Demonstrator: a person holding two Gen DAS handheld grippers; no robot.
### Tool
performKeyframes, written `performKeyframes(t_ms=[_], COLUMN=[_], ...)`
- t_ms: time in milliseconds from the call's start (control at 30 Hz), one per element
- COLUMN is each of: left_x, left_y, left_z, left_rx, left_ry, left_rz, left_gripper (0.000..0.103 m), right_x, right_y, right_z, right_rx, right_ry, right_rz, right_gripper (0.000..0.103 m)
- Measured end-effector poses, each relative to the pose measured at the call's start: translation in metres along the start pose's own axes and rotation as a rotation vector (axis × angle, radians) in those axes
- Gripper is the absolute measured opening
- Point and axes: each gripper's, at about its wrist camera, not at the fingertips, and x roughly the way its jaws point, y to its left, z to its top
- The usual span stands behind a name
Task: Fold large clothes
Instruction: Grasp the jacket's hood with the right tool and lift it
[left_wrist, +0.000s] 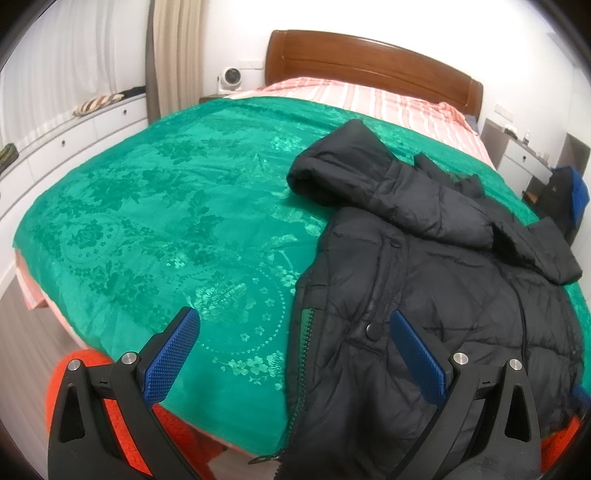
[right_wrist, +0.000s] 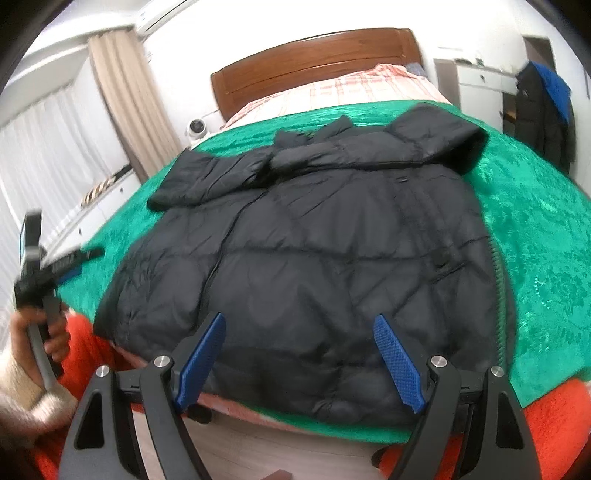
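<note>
A black hooded puffer jacket (left_wrist: 424, 273) lies flat on the green bedspread (left_wrist: 166, 206), hood toward the headboard, one sleeve folded across its chest. In the right wrist view the jacket (right_wrist: 314, 258) fills the middle. My left gripper (left_wrist: 295, 332) is open, hovering above the jacket's zipper edge near the bed's front edge. My right gripper (right_wrist: 299, 336) is open, above the jacket's hem. The left gripper (right_wrist: 74, 258) also shows in the right wrist view, held in a hand at the left.
A wooden headboard (left_wrist: 369, 62) and striped pink sheet (left_wrist: 388, 103) lie at the far end. White drawers (left_wrist: 74, 136) run along the left wall. A dark garment (right_wrist: 543, 110) hangs at the right. Orange fabric (right_wrist: 554, 424) lies below the bed's front edge.
</note>
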Motion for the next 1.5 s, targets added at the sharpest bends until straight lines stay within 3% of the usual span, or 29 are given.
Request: performKeyframes(t_ms=[100,167,233,367,467,533,567,600,633,667,733,900,1033,1100,1267,1333,1500], left_x=[-0.001,0.001,0.003,0.002,0.001,0.003,0.005,0.007,0.008,0.009,0.012,0.022,0.020,0.019,0.015,0.013,0.012], left_y=[0.000,0.001,0.003,0.003,0.002,0.002,0.003,0.005,0.007,0.009,0.015,0.017,0.010,0.007,0.004,0.004,0.007], left_z=[0.000,0.000,0.000,0.000,-0.001,-0.001,-0.002,-0.002,-0.002,-0.003,-0.004,-0.004,-0.003,-0.002,0.002,0.004,0.009], left_rx=[0.007,0.003,-0.011,-0.020,-0.007,0.012,0.021,0.027,0.026,0.023,0.008,-0.024,0.011,0.022,0.050,0.061,0.074], left_ry=[-0.009,-0.006,0.003,0.005,-0.003,-0.004,0.002,0.014,0.020,0.026,0.044,0.090,0.081,0.081,0.068,0.057,0.052], left_rz=[0.000,-0.002,-0.004,0.002,0.016,0.039,0.054,0.072,0.080,0.088,0.103,0.106,0.113,0.114,0.124,0.133,0.154], left_gripper=[0.102,0.102,0.102,0.102,0.102,0.102,0.102,0.102,0.102,0.102,0.102,0.102,0.102,0.102,0.102,0.102,0.102], right_x=[-0.004,-0.002,0.010,0.076,0.142,0.185,0.200,0.203,0.202,0.193,0.159,0.058,-0.027,-0.054,-0.072,-0.062,-0.038], right_y=[-0.026,-0.037,-0.035,0.003,0.031,0.039,0.040,0.038,0.035,0.030,0.016,-0.030,-0.105,-0.145,-0.233,-0.269,-0.311], right_z=[0.032,0.065,0.093,0.138,0.144,0.142,0.146,0.152,0.160,0.170,0.188,0.223,0.229,0.224,0.183,0.152,0.092], right_rx=[0.019,-0.024,-0.122,-0.453,-0.652,-0.729,-0.720,-0.679,-0.619,-0.531,-0.377,-0.182,0.062,0.187,0.425,0.557,0.741], right_ry=[-0.019,-0.035,-0.023,0.052,0.098,0.151,0.137,0.118,0.102,0.057,-0.068,-0.313,-0.503,-0.555,-0.507,-0.417,-0.220], right_rz=[-0.076,-0.160,-0.185,-0.215,-0.229,-0.292,-0.326,-0.335,-0.335,-0.328,-0.308,-0.339,-0.463,-0.545,-0.744,-0.799,-0.875], right_gripper=[0.082,0.082,0.086,0.087,0.087,0.085,0.083,0.061,0.027,0.016,0.011,0.010,0.010,0.010,0.010,0.010,0.015])
